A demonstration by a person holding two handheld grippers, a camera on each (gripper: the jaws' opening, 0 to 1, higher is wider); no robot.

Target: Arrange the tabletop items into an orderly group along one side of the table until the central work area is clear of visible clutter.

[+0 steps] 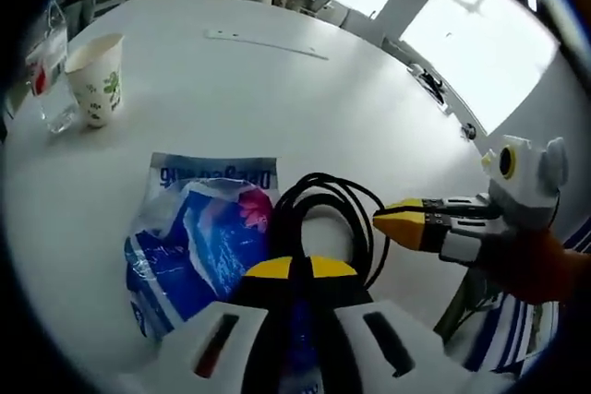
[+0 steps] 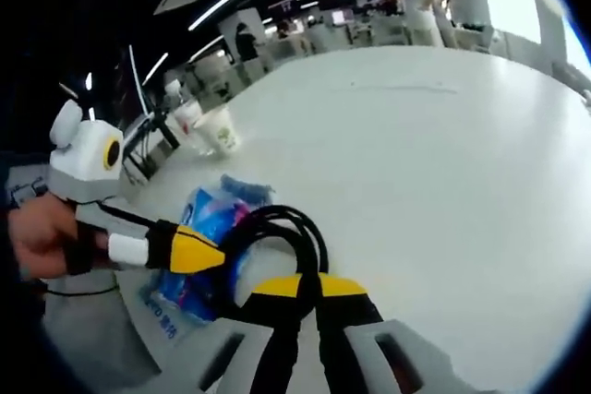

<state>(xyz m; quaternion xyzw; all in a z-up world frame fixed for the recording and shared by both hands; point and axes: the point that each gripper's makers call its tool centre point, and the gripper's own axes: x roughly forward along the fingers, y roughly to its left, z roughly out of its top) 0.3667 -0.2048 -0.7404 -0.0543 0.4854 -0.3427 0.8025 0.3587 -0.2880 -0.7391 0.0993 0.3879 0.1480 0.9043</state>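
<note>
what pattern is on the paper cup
White with green leaf sprigs on the paper cup; clearest in the left gripper view.

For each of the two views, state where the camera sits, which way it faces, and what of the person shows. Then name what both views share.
Left gripper view: rides the left gripper, facing across the white table; the right gripper enters.
Right gripper view: rides the right gripper; the left gripper and a hand show.
Shared: black cable, blue packet, paper cup.

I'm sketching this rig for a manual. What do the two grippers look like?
Both match. The left gripper has yellow tips, black jaws and white housing with dark slots. The right gripper looks the same. Seen from the side, each carries a white box with a yellow-ringed lens.
</note>
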